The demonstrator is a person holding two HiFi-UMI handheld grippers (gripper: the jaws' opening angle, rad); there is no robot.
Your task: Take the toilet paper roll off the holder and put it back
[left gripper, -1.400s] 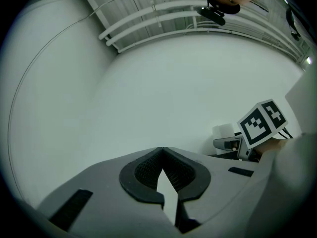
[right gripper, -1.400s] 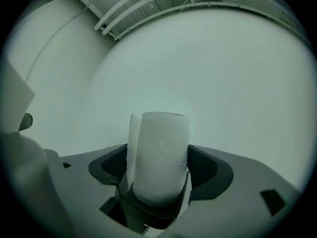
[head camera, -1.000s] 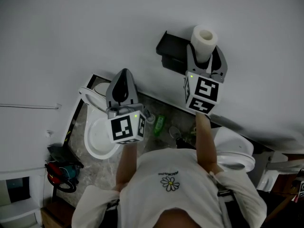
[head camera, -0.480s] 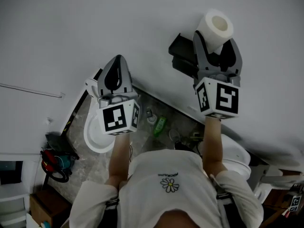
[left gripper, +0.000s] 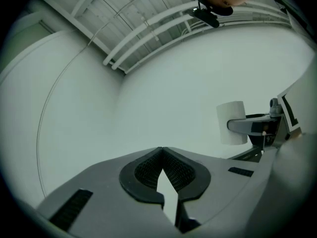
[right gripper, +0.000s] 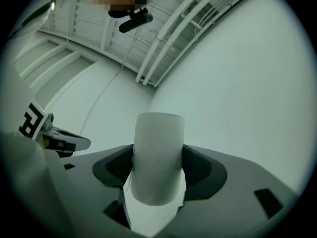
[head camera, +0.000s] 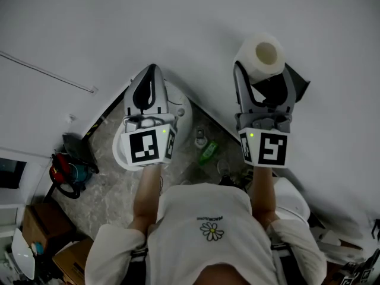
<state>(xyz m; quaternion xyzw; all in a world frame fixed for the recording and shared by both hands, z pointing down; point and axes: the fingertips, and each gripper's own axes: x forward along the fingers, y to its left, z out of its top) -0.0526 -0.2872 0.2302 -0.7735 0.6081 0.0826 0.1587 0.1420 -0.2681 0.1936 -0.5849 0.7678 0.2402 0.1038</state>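
Head view looks steeply down on the person's two arms, held up toward a white wall (head camera: 178, 22). The right gripper (head camera: 262, 70) holds the toilet paper roll (head camera: 261, 52) between widely spread jaws, with the pads pressing on the roll's sides (the right gripper view shows the paper filling the gap). The open end of the core faces the camera. The roll is in the air, off the black holder (head camera: 301, 85), which shows just behind the right jaw. The left gripper (head camera: 151, 71) is up beside it, well apart, its jaws closed tip to tip on nothing. Below are a white toilet (head camera: 180, 107) and a green bottle (head camera: 208, 152) on the floor (head camera: 113, 183).
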